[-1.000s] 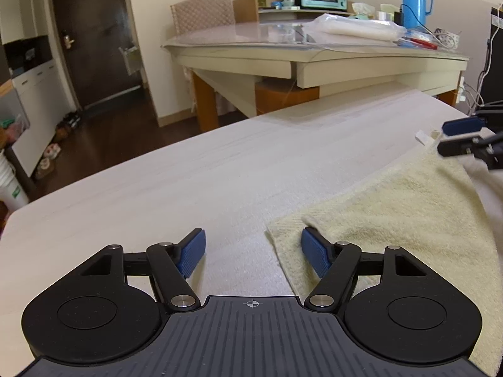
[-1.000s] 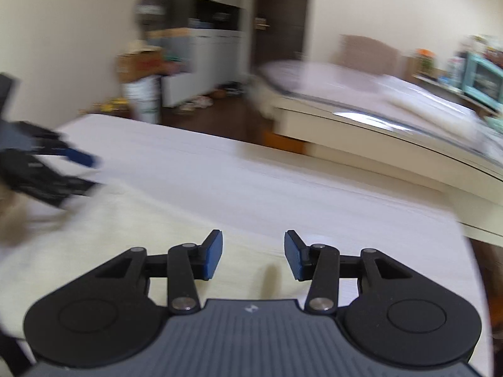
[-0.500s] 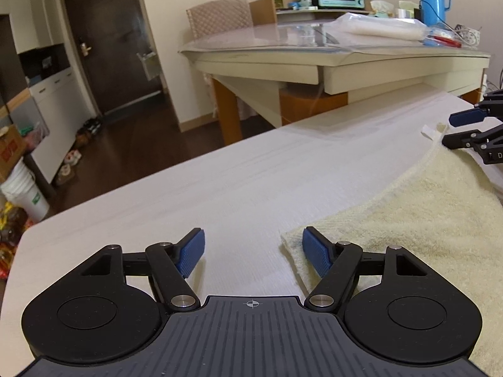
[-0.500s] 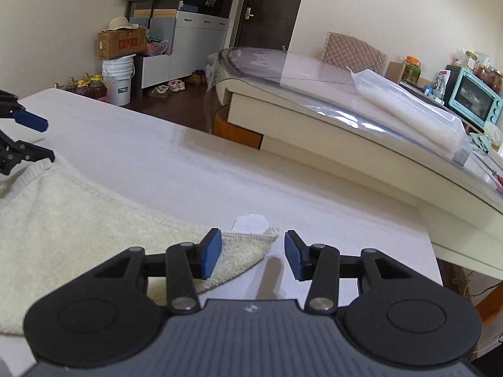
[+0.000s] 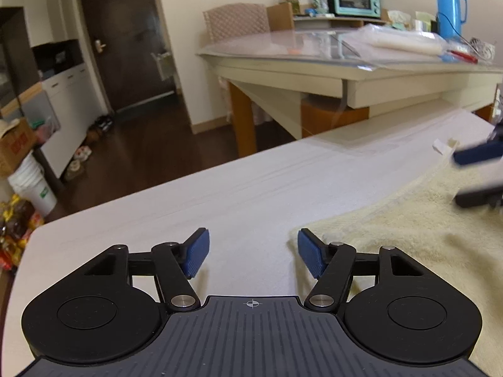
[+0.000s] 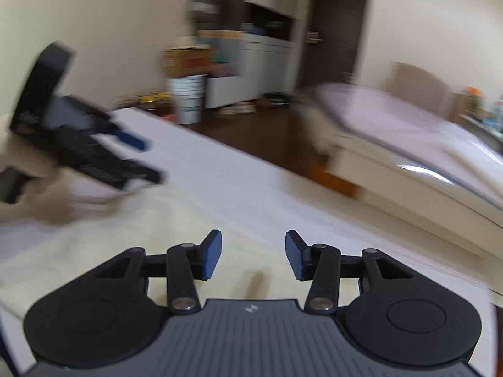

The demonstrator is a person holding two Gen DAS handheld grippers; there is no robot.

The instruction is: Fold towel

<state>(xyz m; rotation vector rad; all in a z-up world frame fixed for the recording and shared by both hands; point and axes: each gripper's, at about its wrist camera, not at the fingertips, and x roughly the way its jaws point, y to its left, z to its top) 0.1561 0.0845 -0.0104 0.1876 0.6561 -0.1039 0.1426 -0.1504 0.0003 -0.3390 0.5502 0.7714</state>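
One pale yellow towel (image 5: 408, 226) lies spread flat on the white table (image 5: 251, 194), filling the 3 to 4 o'clock part of my left wrist view, its near corner just beside my left gripper's (image 5: 253, 251) right pad. In the right wrist view the towel (image 6: 103, 238) runs from 9 o'clock to under my right gripper (image 6: 253, 257).

Left tongs: jaws closing from a wide gap, with only bare table between them; the towel corner sits just outside the right pad. Right tongs: about half open above the cloth and gripping nothing. That view is badly smeared, so I cannot tell whether the pads touch the towel. The left gripper (image 6: 94, 154) shows there at 9 o'clock, blurred.

My worry is that the left jaws close on nothing, since the corner is beside the gap, not in it. With the right view this blurred, I could also pinch mid-cloth instead of an edge, and the fold would bunch or go crooked.
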